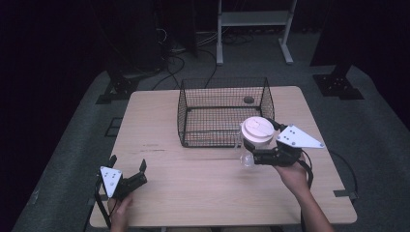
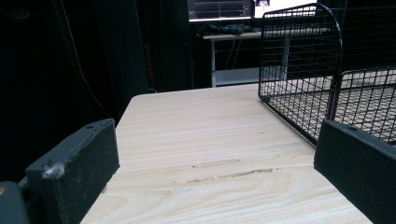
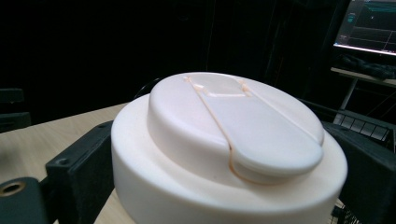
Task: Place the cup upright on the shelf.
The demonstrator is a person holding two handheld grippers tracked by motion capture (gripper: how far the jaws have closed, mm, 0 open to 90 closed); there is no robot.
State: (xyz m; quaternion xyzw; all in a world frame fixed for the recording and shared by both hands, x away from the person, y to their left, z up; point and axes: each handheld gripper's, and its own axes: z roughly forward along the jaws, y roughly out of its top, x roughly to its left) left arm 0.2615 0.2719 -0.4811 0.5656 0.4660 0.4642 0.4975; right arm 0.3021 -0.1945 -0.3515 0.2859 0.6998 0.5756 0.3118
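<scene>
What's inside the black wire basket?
The wire basket looks empty: through its mesh you see only the wooden table and a dark round spot near its far wall. The white-lidded clear jug in the right gripper hides its near right corner.

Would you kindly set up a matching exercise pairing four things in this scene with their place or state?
Things:
1. clear jug with a round white lid
2. black wire mesh basket
3. left gripper
4. right gripper

Place or state:
A. open, holding nothing, near the table's front left corner
B. shut around the jug
C. empty, at the back middle of the light wooden table
D. held just right of the basket's front corner

Pairs: 1-D, 2-C, 3-A, 4-B
</scene>
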